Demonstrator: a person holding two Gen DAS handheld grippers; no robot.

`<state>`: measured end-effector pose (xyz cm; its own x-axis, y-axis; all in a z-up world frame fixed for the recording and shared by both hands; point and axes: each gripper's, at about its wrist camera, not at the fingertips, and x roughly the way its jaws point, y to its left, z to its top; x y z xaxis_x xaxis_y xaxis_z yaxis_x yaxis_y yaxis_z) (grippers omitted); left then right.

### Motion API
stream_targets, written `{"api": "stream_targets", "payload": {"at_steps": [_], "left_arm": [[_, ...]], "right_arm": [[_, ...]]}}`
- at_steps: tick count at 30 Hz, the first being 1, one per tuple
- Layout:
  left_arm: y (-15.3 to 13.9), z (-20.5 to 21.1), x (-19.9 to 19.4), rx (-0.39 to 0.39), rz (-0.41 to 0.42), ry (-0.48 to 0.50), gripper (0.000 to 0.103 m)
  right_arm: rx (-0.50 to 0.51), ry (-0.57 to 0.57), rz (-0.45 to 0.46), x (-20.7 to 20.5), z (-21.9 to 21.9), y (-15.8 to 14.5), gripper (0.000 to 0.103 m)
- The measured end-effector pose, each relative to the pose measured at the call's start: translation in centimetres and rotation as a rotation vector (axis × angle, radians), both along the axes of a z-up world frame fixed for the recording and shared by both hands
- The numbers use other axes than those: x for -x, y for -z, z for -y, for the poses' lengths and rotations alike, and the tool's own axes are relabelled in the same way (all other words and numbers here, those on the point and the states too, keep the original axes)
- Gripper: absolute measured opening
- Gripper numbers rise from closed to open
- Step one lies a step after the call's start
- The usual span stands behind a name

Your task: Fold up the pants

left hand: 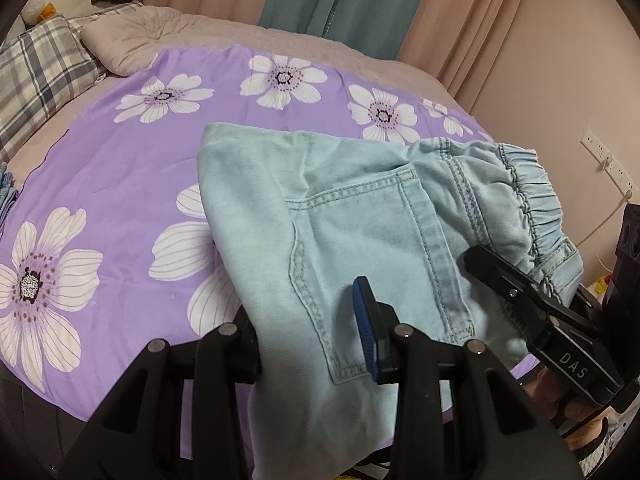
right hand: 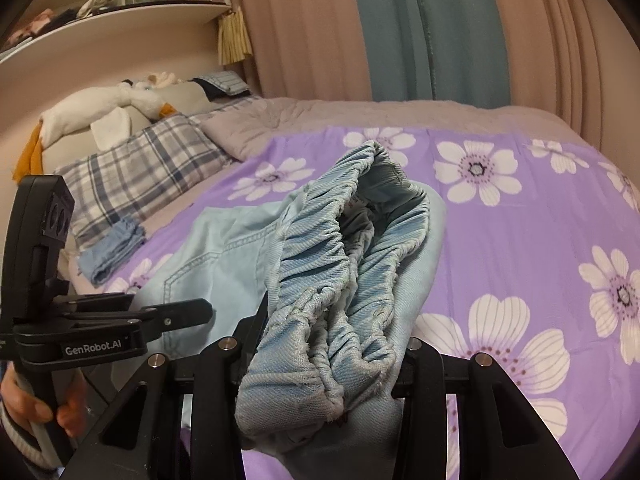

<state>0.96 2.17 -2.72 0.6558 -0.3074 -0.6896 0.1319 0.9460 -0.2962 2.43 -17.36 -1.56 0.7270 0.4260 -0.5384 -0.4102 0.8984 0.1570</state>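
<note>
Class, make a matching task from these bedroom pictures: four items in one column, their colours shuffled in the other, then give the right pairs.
Items:
1. pants
2. floral sheet
3. plaid pillow
4. middle curtain

Colours:
A. teal
B. purple with white flowers
C. light blue denim
D. grey, white and blue check

Pairs: 1-C, 2-B, 3-D, 4-A

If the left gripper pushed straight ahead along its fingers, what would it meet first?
The left gripper is already shut on the light-blue pants; straight on lies more of that denim, then probably the purple floral sheet, though depth is unclear.
</note>
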Motion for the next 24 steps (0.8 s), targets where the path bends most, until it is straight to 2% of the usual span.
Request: {"api": "stream_targets", "payload": {"at_steps": [24], "left_arm": [[-1.6,-0.3,-3.2,-0.039,0.072,0.011,0.036]], "right_arm": [[0.030,-0.003,0.094,-1.8,-0.6,-1.6,0.042]]}}
